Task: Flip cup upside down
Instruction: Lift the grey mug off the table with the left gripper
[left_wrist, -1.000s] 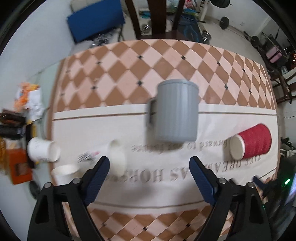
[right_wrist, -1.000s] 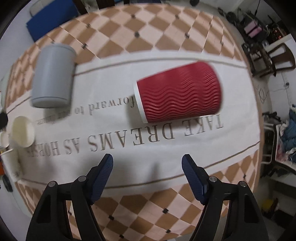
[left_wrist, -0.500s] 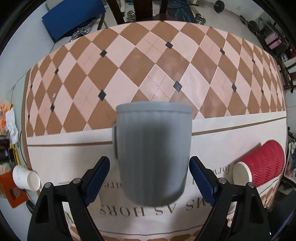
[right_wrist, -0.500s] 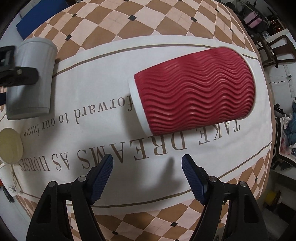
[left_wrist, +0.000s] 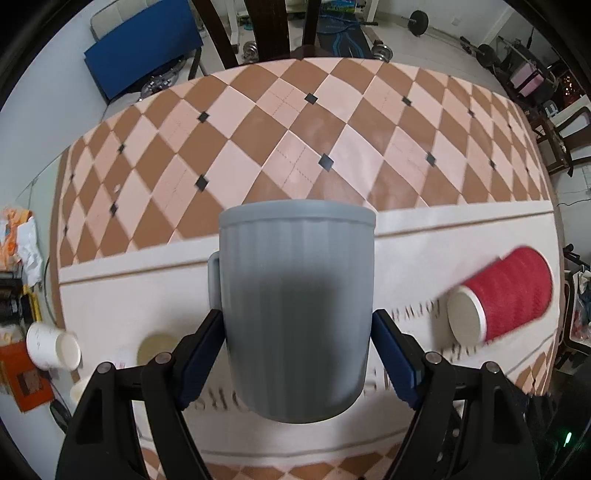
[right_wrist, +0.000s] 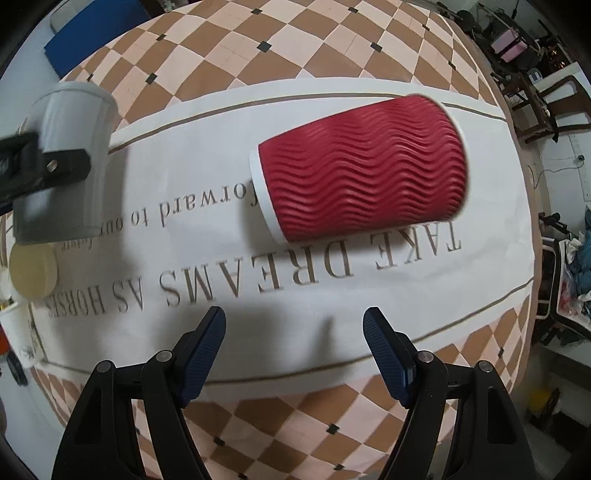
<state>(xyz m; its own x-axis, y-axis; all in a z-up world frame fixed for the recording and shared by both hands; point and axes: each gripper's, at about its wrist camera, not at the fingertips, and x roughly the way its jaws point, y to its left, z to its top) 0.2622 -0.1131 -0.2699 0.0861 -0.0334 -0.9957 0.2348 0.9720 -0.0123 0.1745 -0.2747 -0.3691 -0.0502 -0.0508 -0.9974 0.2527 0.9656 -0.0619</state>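
A grey ribbed mug (left_wrist: 297, 310) stands upright on the white runner, handle to the left. My left gripper (left_wrist: 297, 360) has its blue pads on both sides of the mug and is shut on it; the mug also shows in the right wrist view (right_wrist: 66, 162) with a black finger across it. A red ribbed paper cup (right_wrist: 364, 166) lies on its side on the runner, its white rim to the left; it also shows in the left wrist view (left_wrist: 506, 295). My right gripper (right_wrist: 295, 350) is open and empty, a little in front of the red cup.
A checkered table (left_wrist: 295, 140) carries the white lettered runner (right_wrist: 258, 295). A cream round lid (right_wrist: 33, 271) lies left of the mug. White paper cups (left_wrist: 53, 347) lie at the left edge beside an orange box (left_wrist: 22, 380). Chairs and gym gear stand beyond the table.
My left gripper moved forward around the grey mug and closed on it. My right gripper drifted slightly, still open before the red cup.
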